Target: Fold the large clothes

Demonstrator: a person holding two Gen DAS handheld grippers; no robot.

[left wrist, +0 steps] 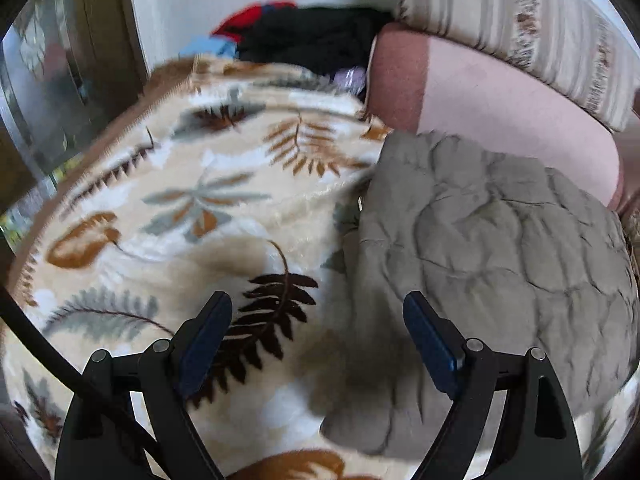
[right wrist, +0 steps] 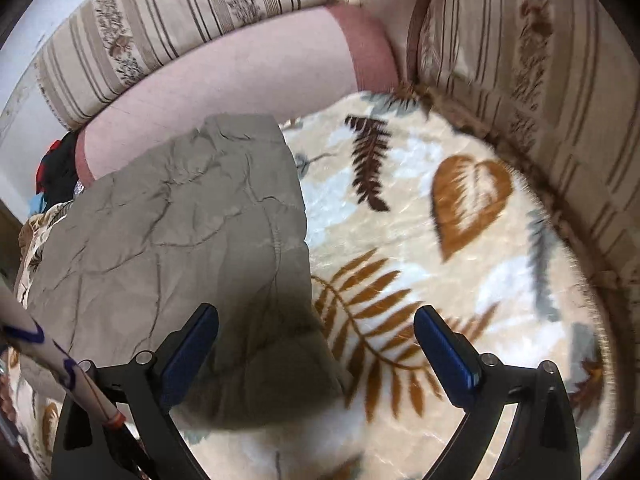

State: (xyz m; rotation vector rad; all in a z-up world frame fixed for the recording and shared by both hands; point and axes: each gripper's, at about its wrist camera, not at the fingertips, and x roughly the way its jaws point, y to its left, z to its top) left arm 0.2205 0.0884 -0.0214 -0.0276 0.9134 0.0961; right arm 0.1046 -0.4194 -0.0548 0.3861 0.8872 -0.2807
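- We take the folded grey-brown wrinkled cloth garment (left wrist: 492,256) (right wrist: 180,232) as our landmark; it lies flat on a cream plush blanket printed with brown, orange and grey leaves (left wrist: 192,208) (right wrist: 420,240), which spreads out past it on both sides.
- Behind the garment runs a long pink bolster cushion with darker pink ends (left wrist: 492,108) (right wrist: 224,92), touching or nearly touching the garment's far edge.
- Behind the bolster stands a beige striped sofa back cushion with a brown floral band (left wrist: 532,28) (right wrist: 180,16); in the right wrist view a second striped cushion (right wrist: 532,72) borders the blanket well to the side of the garment.
- Past the bolster's dark end, a heap of black, red and light blue clothes (left wrist: 304,36) (right wrist: 56,168) sits against a white wall.
- Nothing lies on top of the garment.
- Our left tool (left wrist: 318,308) is spread wide and grips nothing; it hovers over the garment's near corner and the blanket beside it.
- Our right tool (right wrist: 316,320) is likewise wide apart and empty, poised over the garment's near edge where it meets the blanket.
- We cannot tell whether either tool's fingertips touch the fabric.
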